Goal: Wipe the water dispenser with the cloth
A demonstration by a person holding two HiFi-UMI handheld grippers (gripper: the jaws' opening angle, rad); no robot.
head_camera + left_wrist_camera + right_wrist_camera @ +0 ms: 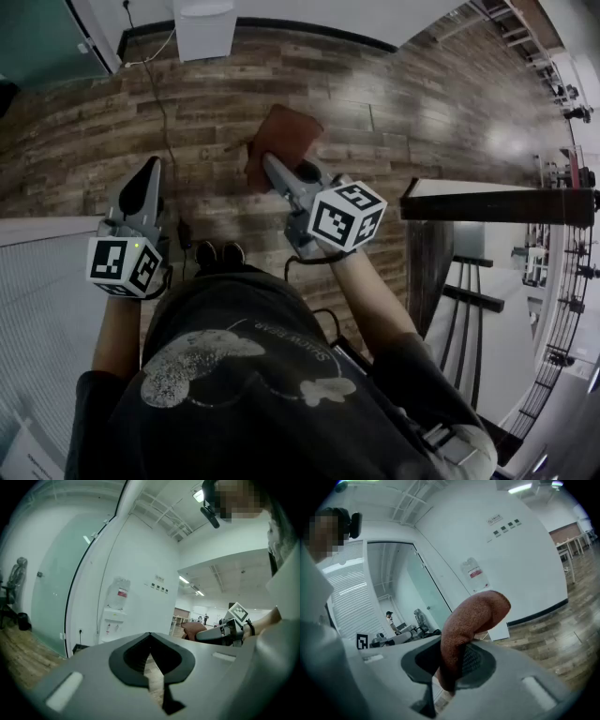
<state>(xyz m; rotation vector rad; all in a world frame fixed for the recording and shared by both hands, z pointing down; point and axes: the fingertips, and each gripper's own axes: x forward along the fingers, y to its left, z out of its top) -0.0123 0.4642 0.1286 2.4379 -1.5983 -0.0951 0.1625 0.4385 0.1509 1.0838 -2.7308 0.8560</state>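
Observation:
A white water dispenser [204,28] stands against the far wall, well ahead of both grippers. The left gripper view shows the dispenser [115,613] with its bottle on top. The brown cloth [281,139] hangs over the wooden floor, and my right gripper [268,163] is shut on its near edge. In the right gripper view the cloth [472,617] curls up out of that gripper [449,679] and hides the lower part of the dispenser [475,575]. My left gripper [150,169] is level with the right one, to its left. It [150,638] is shut and holds nothing.
A black power cord [166,111] runs across the floor from the wall by the dispenser. A glass door [37,39] is at the far left, a white slatted panel [47,309] near left. A dark rail and desks [497,202] lie to the right. The person's shoes [218,253] are below.

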